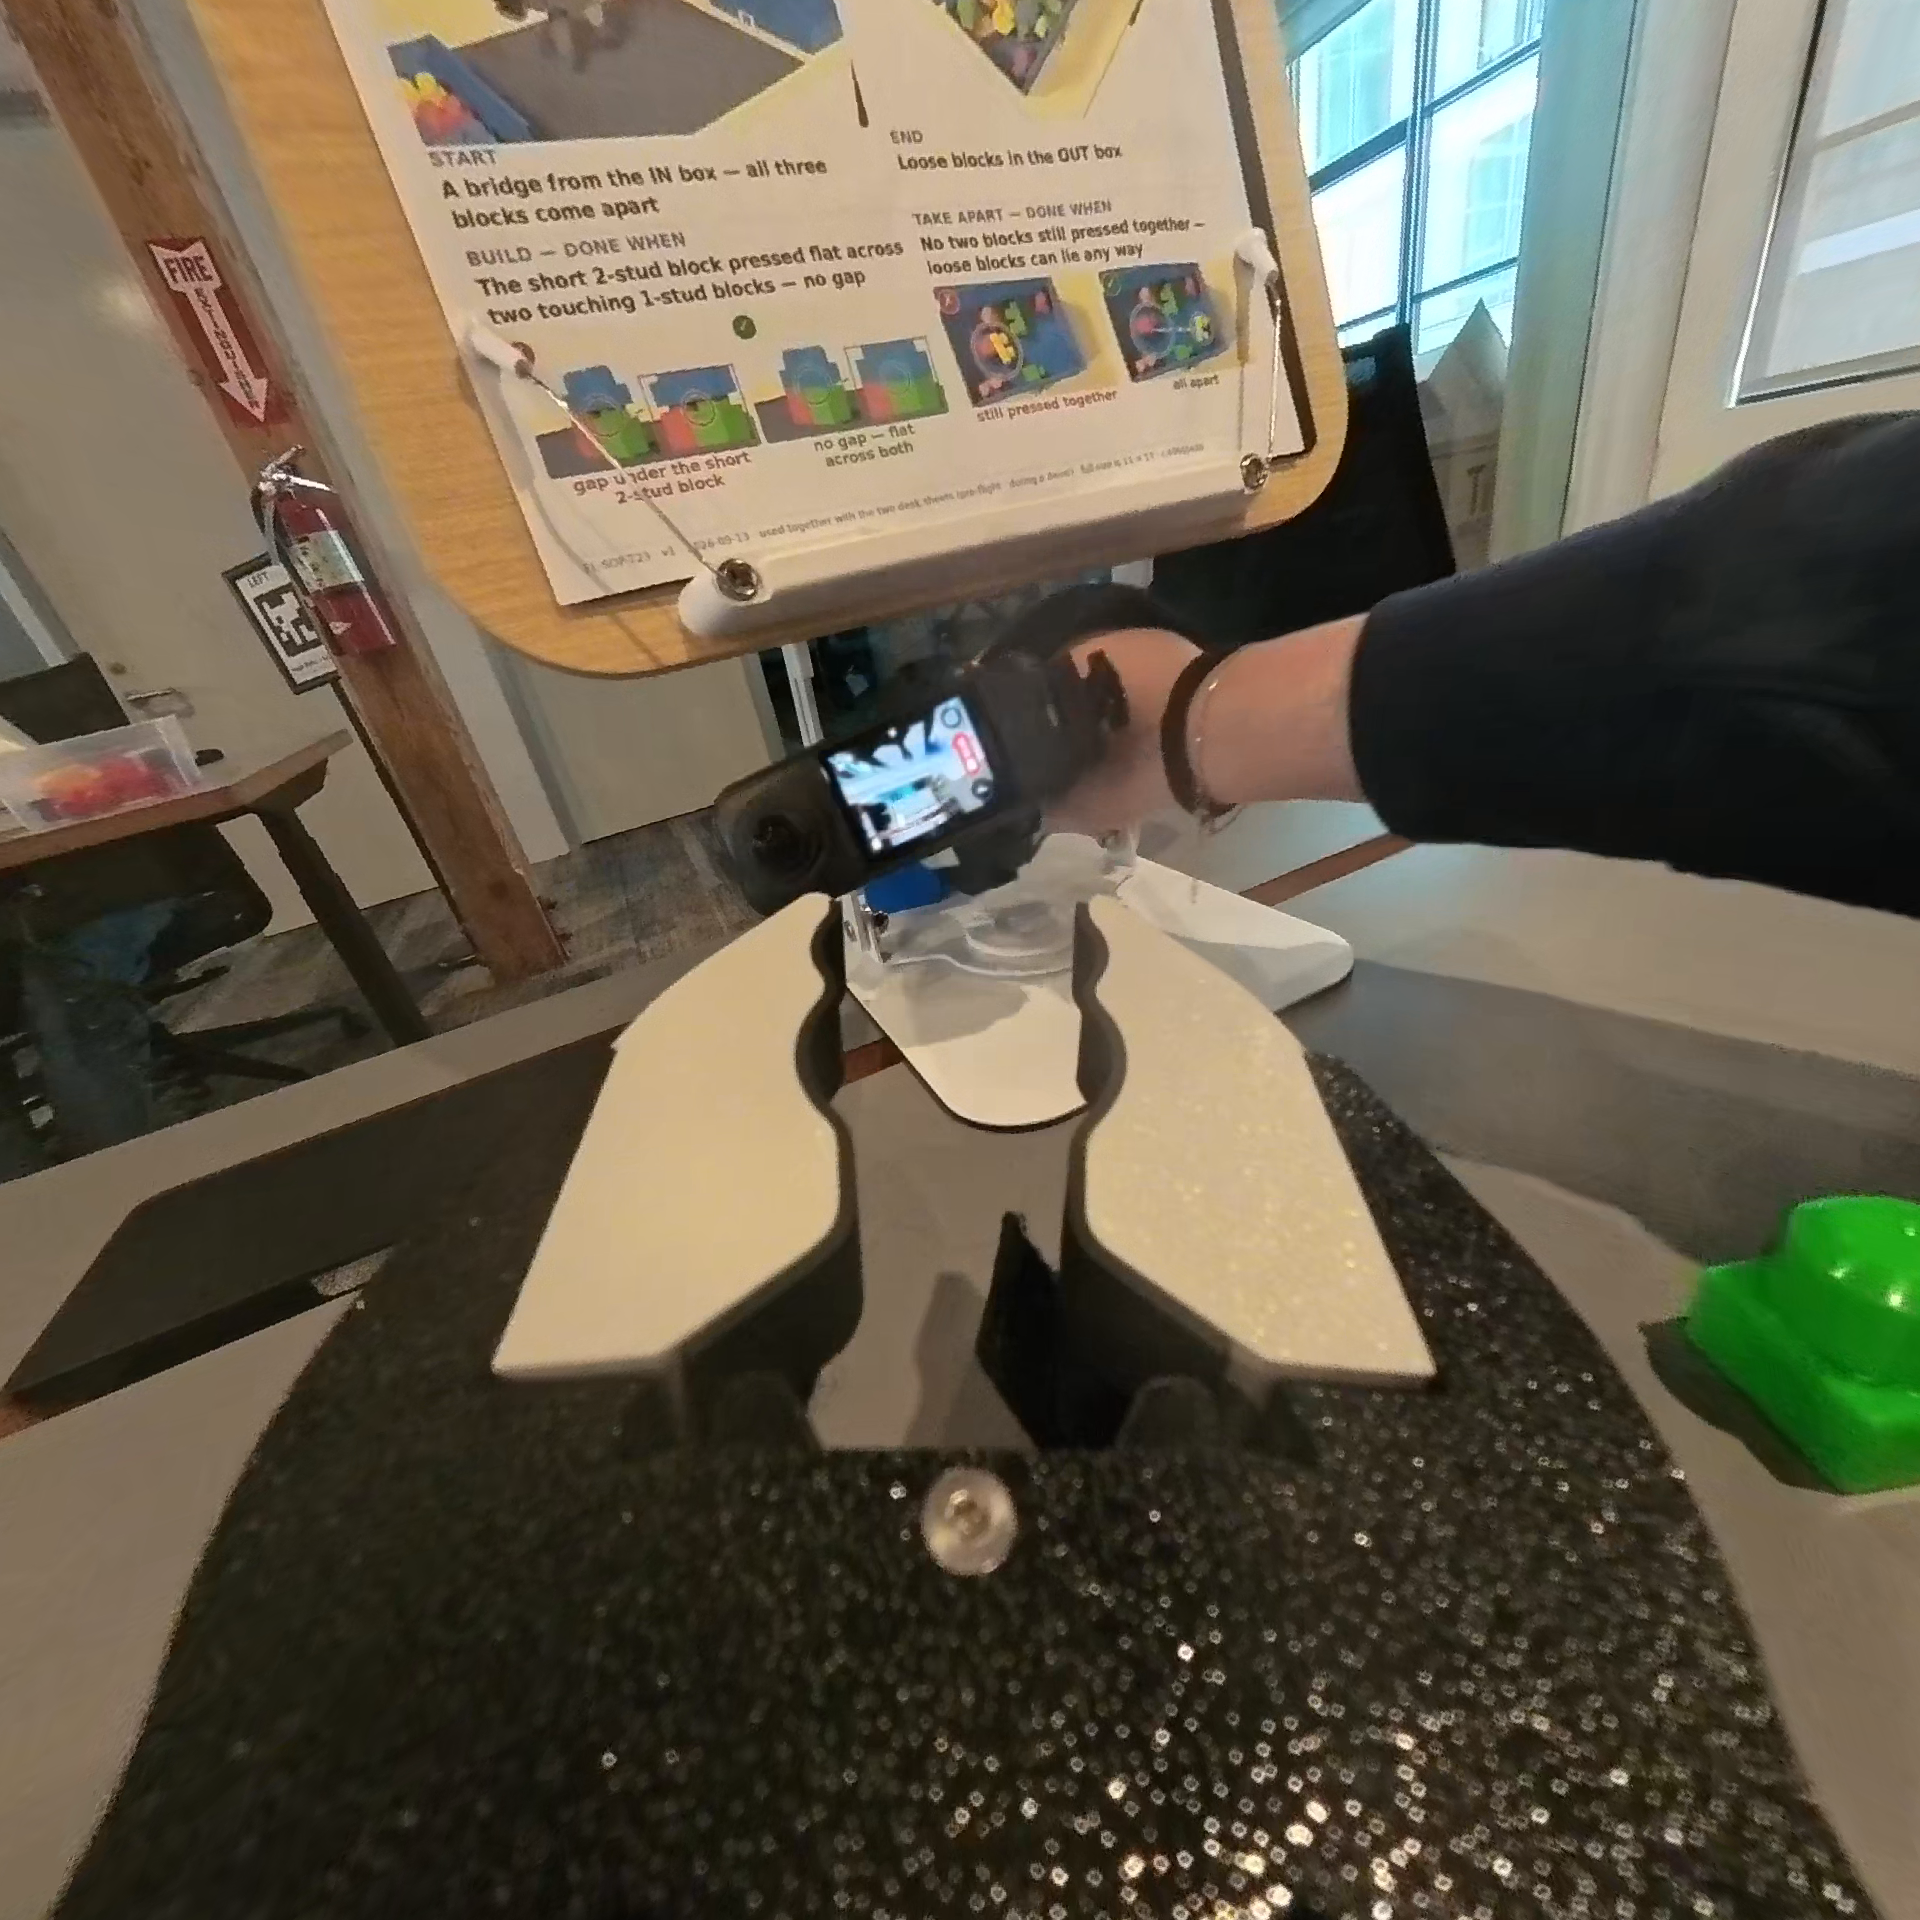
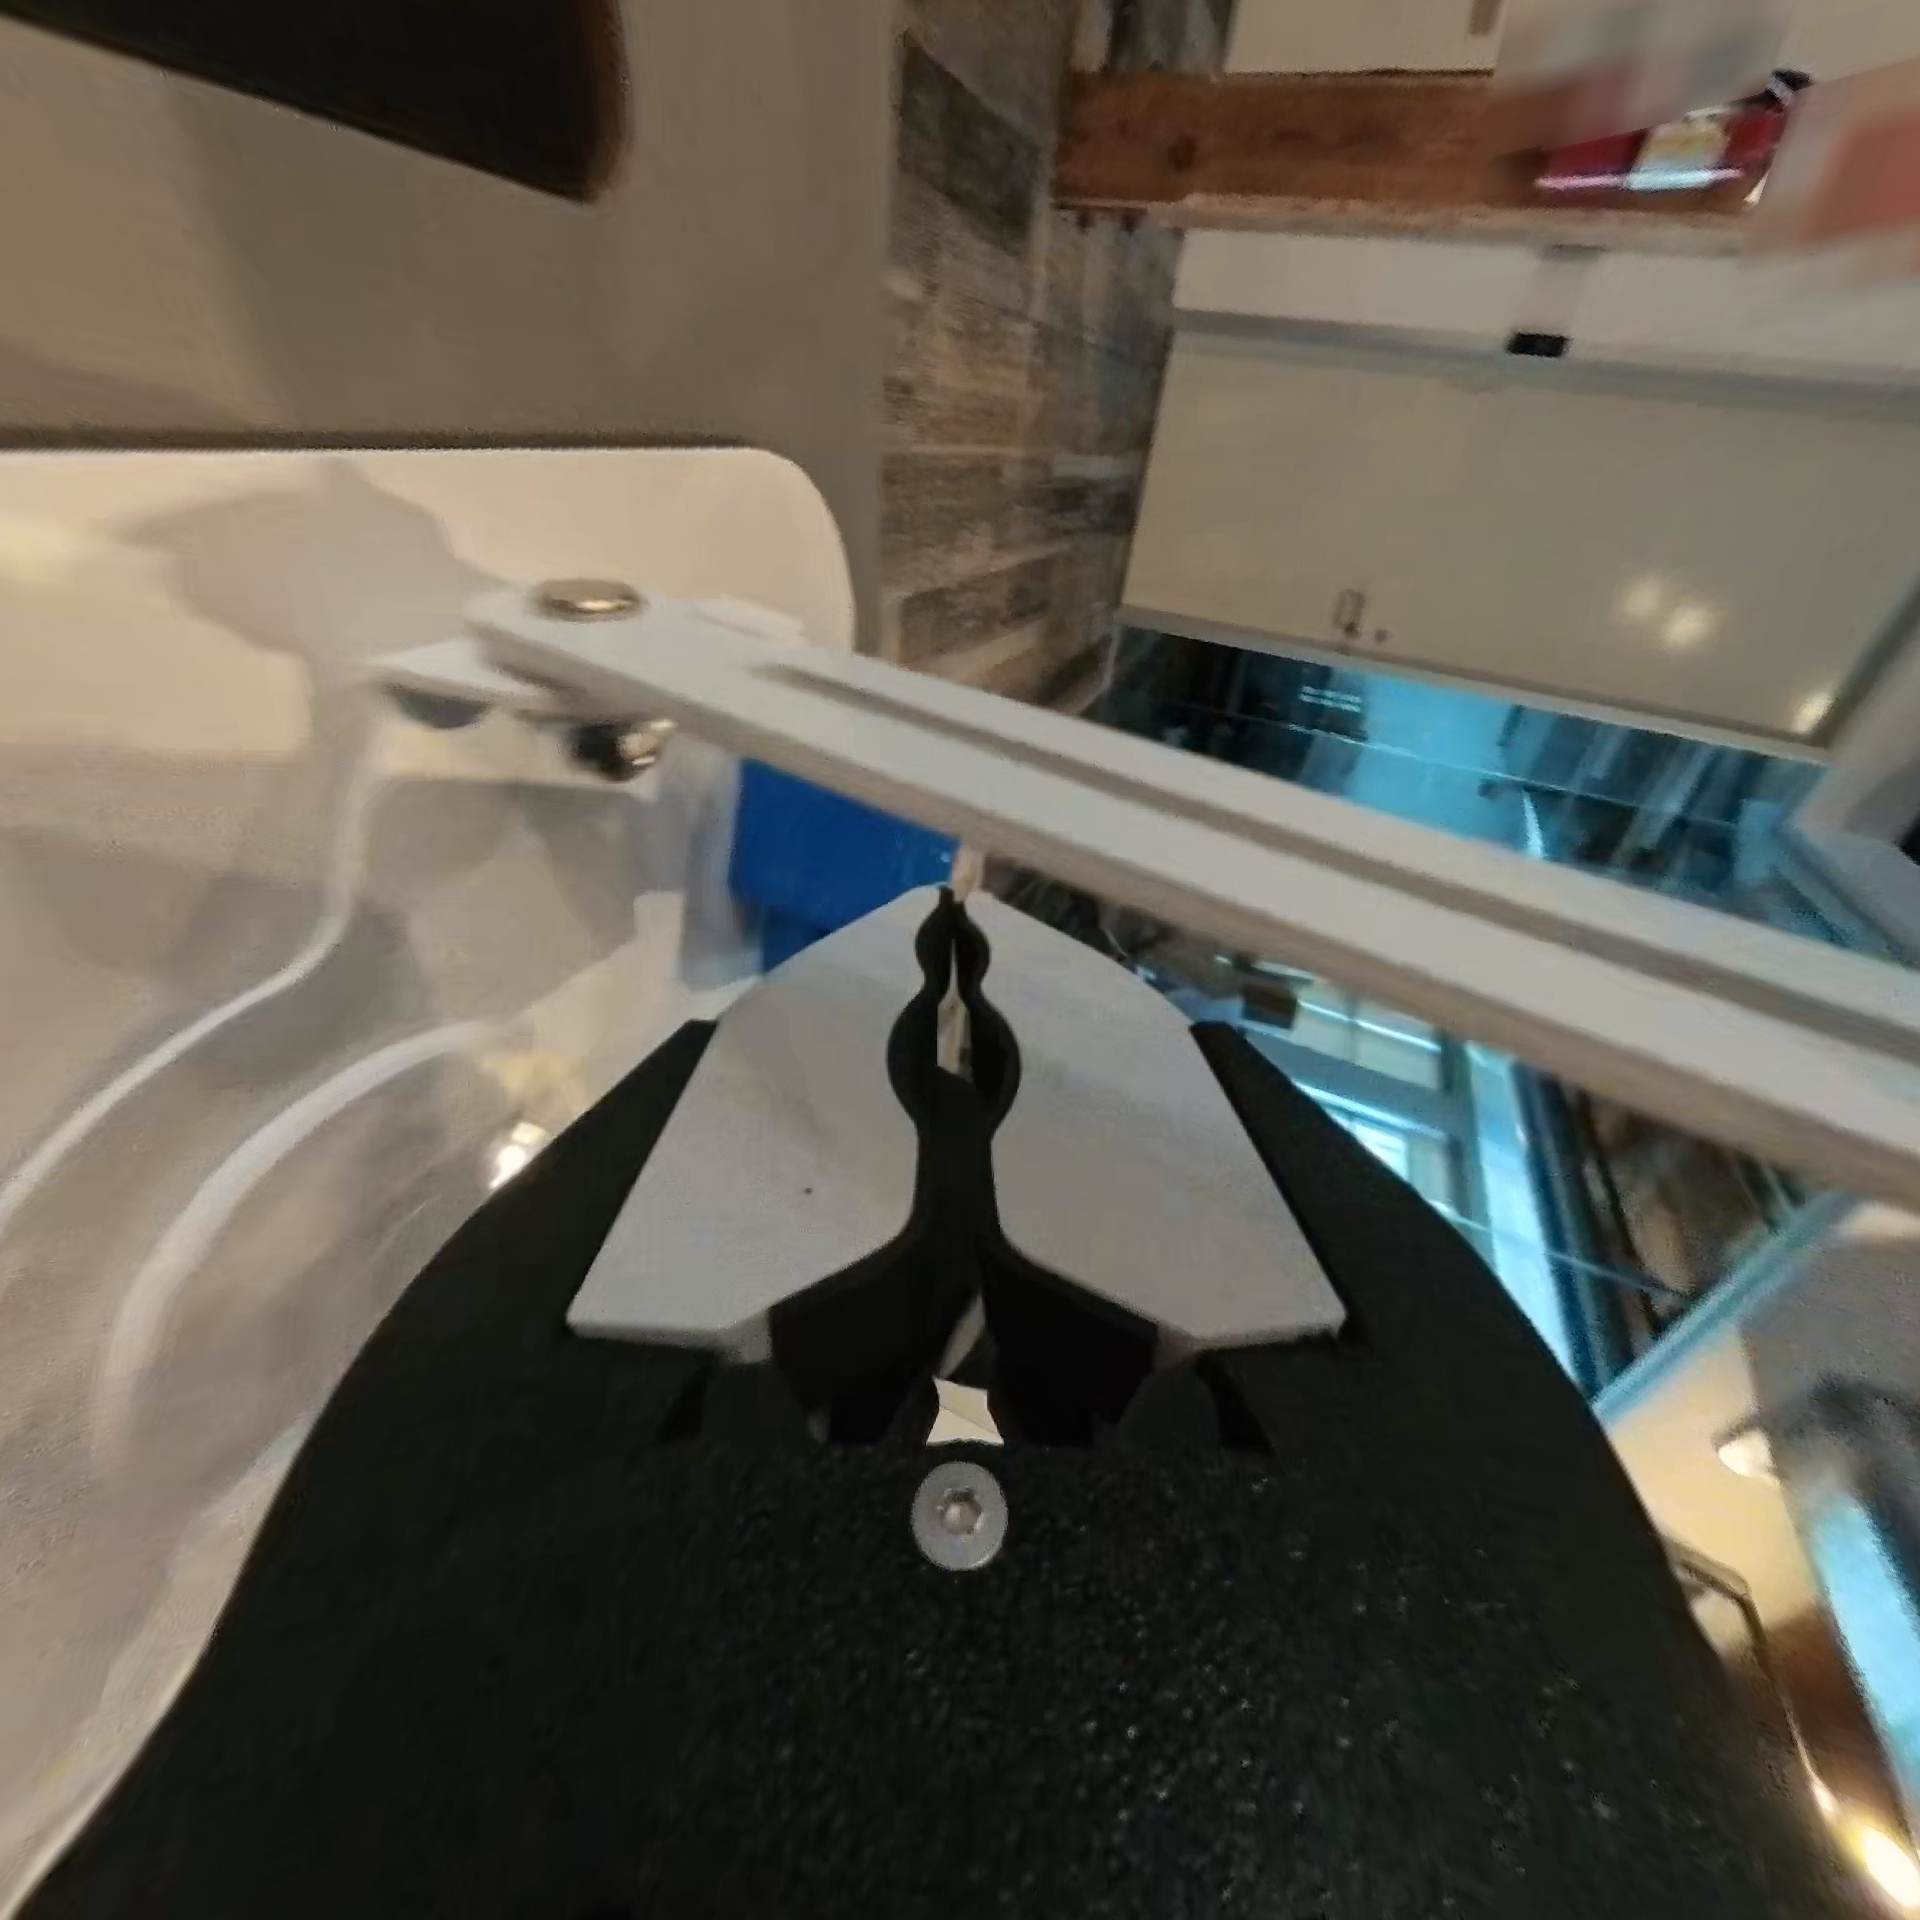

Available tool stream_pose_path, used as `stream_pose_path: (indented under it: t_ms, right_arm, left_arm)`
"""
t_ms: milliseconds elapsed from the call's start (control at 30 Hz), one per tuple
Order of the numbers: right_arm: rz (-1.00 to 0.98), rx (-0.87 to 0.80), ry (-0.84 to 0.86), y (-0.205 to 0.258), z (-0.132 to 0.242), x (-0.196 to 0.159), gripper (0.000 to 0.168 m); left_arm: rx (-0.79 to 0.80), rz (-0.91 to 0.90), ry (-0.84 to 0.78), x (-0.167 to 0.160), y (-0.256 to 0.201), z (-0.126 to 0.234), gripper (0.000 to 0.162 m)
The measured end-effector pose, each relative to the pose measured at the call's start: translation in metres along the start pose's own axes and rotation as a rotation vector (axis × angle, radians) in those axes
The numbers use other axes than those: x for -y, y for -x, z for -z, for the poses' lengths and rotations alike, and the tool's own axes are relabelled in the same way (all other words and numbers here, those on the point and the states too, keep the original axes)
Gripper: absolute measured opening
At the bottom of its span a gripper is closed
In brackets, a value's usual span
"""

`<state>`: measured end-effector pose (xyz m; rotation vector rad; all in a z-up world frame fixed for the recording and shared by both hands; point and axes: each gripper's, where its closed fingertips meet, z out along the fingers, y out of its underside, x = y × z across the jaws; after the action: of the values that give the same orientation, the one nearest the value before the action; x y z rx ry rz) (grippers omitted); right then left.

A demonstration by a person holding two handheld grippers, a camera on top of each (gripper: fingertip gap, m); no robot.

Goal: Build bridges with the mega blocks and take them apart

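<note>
My left gripper (image 1: 956,935) is open and empty, low over the dark mat (image 1: 260,1236) on the grey table. A green block (image 1: 1818,1340) sits on the table to its right, apart from it. A hand holds the right gripper's camera body (image 1: 904,790) turned on its side by the white stand base (image 1: 997,1081); its fingers are hidden there. In the right wrist view my right gripper (image 2: 951,904) is shut, with a thin white string (image 2: 962,871) pinched at the tips, just under the white stand arm (image 2: 1195,831). A blue object (image 2: 821,842) lies beyond.
A wooden board with an instruction sheet (image 1: 831,312) stands on the stand behind the table. A sleeved arm (image 1: 1610,707) reaches in from the right. A side table with a clear box of blocks (image 1: 94,779) is at far left. Clear plastic (image 2: 260,1039) lies left of the right gripper. My right fingertips sit around 25 cm from my left ones. My left tips are roughly 15 cm from the green block (image 1: 1818,1340).
</note>
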<state>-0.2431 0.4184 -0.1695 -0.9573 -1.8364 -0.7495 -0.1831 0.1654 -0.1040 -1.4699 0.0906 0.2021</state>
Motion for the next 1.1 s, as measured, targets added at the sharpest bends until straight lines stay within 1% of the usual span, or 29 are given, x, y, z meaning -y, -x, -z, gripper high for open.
stream_pose_path:
  t_ms: [67, 100, 167, 233, 300, 333, 367, 433, 533, 567, 667, 833, 1100]
  right_arm:
    - [0.012, 0.06, -0.001, 0.01, 0.012, 0.0, 0.0]
    - [0.008, 0.062, 0.019, 0.012, 0.016, -0.002, 0.0]
    - [-0.032, -0.022, 0.048, 0.003, 0.02, -0.006, 0.0]
    - [-0.125, -0.101, 0.061, -0.008, 0.02, -0.007, 0.0]
    - [-0.217, -0.121, 0.066, -0.011, 0.017, -0.008, 0.0]
    - [-0.24, -0.097, 0.057, -0.008, 0.015, -0.007, 0.007]
    - [-0.271, -0.066, 0.044, -0.004, 0.015, -0.007, 0.021]
    - [-0.372, 0.009, 0.018, 0.003, 0.014, -0.005, 0.032]
    - [-0.469, 0.075, -0.016, 0.01, 0.013, -0.005, 0.038]
    - [-0.492, 0.09, -0.026, 0.012, 0.011, -0.005, 0.045]
    - [-0.521, 0.097, -0.061, 0.015, 0.008, 0.0, 0.051]
    - [-0.547, 0.105, -0.109, 0.016, 0.004, 0.008, 0.044]
    - [-0.593, 0.114, -0.1, 0.019, 0.007, 0.005, 0.042]
  left_arm:
    - [0.0, -0.001, 0.0, 0.0, 0.0, 0.0, 0.041]
    - [0.0, -0.002, 0.001, 0.0, 0.0, 0.0, 0.041]
    - [-0.003, -0.003, 0.0, 0.0, -0.001, 0.0, 0.04]
    - [-0.007, -0.006, -0.001, 0.0, -0.002, -0.001, 0.04]
    - [-0.008, -0.01, -0.002, 0.0, -0.003, -0.001, 0.039]
    - [-0.009, -0.009, -0.003, 0.0, -0.003, 0.0, 0.039]
    - [-0.008, -0.006, -0.004, 0.0, -0.002, 0.0, 0.039]
    - [-0.006, 0.004, -0.005, 0.0, -0.001, 0.0, 0.039]
    - [-0.004, 0.015, -0.005, 0.0, 0.0, -0.001, 0.039]
    - [-0.004, 0.015, -0.005, 0.0, 0.0, -0.001, 0.039]
    - [-0.006, 0.009, -0.005, 0.0, -0.001, -0.001, 0.038]
    - [-0.01, 0.005, -0.007, 0.001, -0.002, 0.0, 0.038]
    - [-0.011, 0.007, -0.009, 0.002, -0.002, 0.0, 0.037]
